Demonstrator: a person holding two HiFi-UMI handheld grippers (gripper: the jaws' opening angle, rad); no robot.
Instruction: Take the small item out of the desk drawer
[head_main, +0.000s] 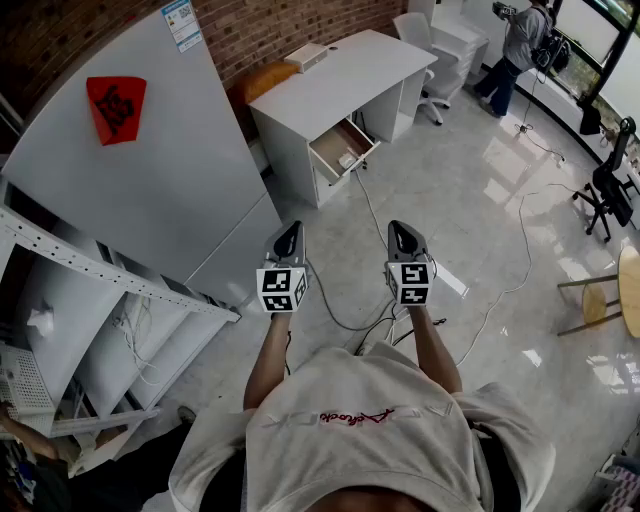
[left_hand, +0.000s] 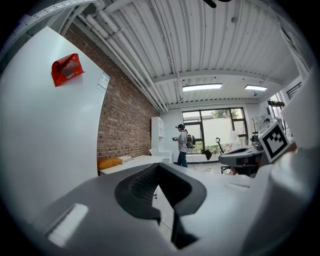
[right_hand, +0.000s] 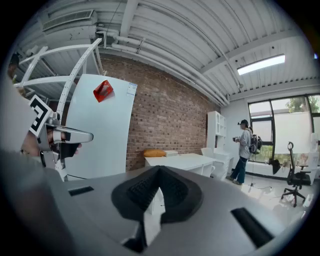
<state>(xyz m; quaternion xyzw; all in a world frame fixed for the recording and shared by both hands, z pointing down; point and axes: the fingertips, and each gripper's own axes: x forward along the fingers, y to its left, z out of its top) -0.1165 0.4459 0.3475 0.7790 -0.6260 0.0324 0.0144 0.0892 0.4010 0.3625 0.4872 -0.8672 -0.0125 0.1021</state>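
Upper-centre, the white desk's open wood-lined drawer (head_main: 338, 146) holds a small white item (head_main: 347, 160), seemingly light, pinchable edgewise, while left gripper (head_main: 293, 229) and right gripper (head_main: 400, 229) are closed, empty.

My head camera looks steeply down past my chest at my left gripper (head_main: 291, 232) and right gripper (head_main: 401, 230). Each gripper's camera sits close behind my jaws, facing roughly level. All three share the far white rectangular desk (head_main: 345, 80) and red brick wall (head_main: 290, 25).
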